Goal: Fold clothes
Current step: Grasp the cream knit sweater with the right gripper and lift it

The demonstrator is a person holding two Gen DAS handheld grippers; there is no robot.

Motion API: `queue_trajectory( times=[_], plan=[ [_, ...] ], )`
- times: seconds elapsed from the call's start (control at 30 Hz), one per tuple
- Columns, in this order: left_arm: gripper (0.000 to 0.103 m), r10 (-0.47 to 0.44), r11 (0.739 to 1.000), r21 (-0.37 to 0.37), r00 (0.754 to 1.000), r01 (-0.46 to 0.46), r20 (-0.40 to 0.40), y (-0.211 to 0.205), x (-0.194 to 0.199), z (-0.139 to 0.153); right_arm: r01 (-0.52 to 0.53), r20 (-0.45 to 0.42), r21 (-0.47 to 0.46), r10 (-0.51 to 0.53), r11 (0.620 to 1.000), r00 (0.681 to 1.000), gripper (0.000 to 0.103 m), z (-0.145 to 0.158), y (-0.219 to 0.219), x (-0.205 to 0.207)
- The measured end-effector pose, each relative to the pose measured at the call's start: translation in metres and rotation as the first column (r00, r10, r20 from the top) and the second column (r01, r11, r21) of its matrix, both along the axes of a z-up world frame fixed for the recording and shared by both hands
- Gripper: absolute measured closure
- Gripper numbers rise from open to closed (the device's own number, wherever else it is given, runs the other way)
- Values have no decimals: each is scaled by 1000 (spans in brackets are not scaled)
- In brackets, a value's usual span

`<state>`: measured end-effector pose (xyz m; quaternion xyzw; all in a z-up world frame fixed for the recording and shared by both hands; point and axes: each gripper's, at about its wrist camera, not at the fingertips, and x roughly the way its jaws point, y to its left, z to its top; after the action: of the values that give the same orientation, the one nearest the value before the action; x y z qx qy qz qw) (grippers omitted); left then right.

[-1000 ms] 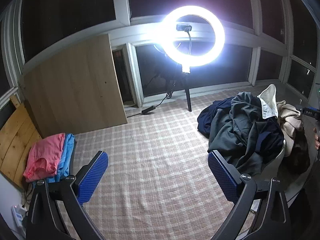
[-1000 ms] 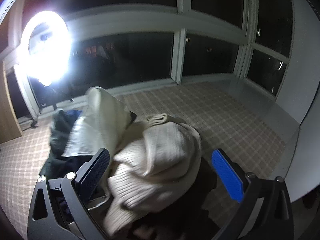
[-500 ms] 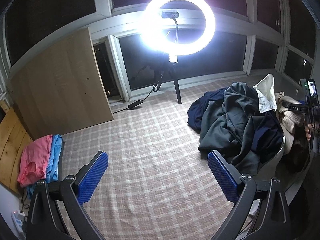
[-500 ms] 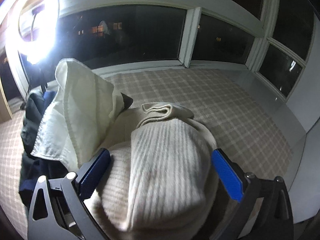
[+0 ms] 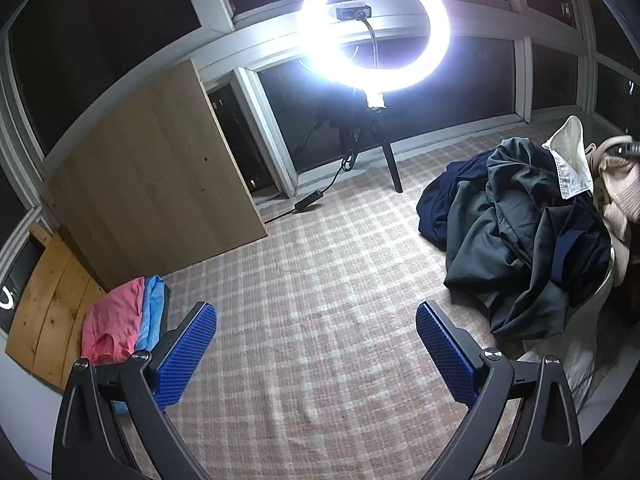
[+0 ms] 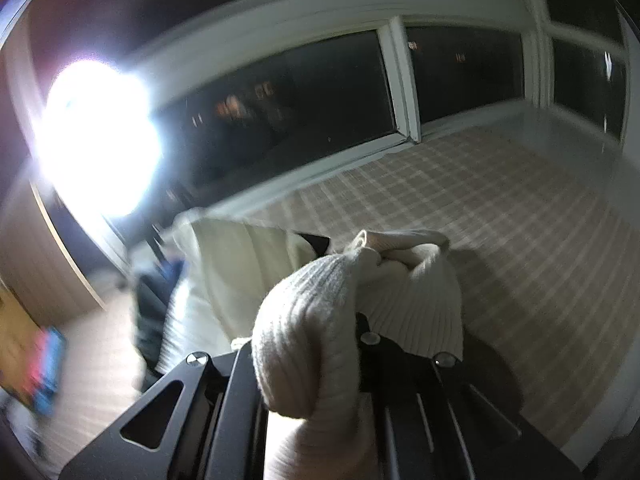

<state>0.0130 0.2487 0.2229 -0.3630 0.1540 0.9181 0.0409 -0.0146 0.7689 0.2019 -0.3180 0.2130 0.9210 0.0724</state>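
Two folded tops, a pink one over a blue one, are all the finished work on show; they lie stacked at the left edge of the checked mat, against a pale wooden board. Most of the job appears to remain. The unfolded heap of dark garments, topped by a white collared piece, sits at the mat's right side, well apart from the folded stack.

Between the two lies a broad bare stretch of mat, probably room enough to spread a garment flat. Its limits are plain: a leaning wooden panel at the back left, the ring light on its tripod with a trailing cable at the back centre, and the window frame behind. The tripod legs and cable could snag a swung sleeve.

The right gripper is clamped on the cream ribbed sweater, which bulges up over its closed fingers and hangs above the heap; the right wrist view is blurred, so how much of the sweater has lifted free cannot be told. From the left wrist view the same sweater shows at the heap's far right edge.

The left gripper hovers over the bare mat, its blue-padded fingers spread wide and holding nothing.
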Motion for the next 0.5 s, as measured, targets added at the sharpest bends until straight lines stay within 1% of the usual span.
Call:
queue_trajectory(
  times=[0.1, 0.17, 0.27, 0.37, 0.5],
  plan=[
    [2, -6, 1000, 8, 1000, 6, -1, -9, 2, 0, 31, -50, -91, -36, 995, 998, 95, 17, 5, 11],
    [2, -14, 1000, 11, 1000, 14, -2, -16, 3, 1, 46, -85, -126, -57, 991, 995, 95, 32, 6, 16],
    [2, -26, 999, 18, 1000, 27, -8, -29, 2, 3, 62, -153, -165, -87, 984, 984, 96, 64, 4, 32],
    [2, -34, 999, 38, 999, 34, -16, -46, 2, 6, 55, -236, -132, -85, 990, 968, 96, 108, -14, 45],
    [2, -37, 997, 61, 999, 38, -20, -73, 1, 9, 13, -364, -62, -35, 998, 931, 96, 185, -65, 62]
  ],
)
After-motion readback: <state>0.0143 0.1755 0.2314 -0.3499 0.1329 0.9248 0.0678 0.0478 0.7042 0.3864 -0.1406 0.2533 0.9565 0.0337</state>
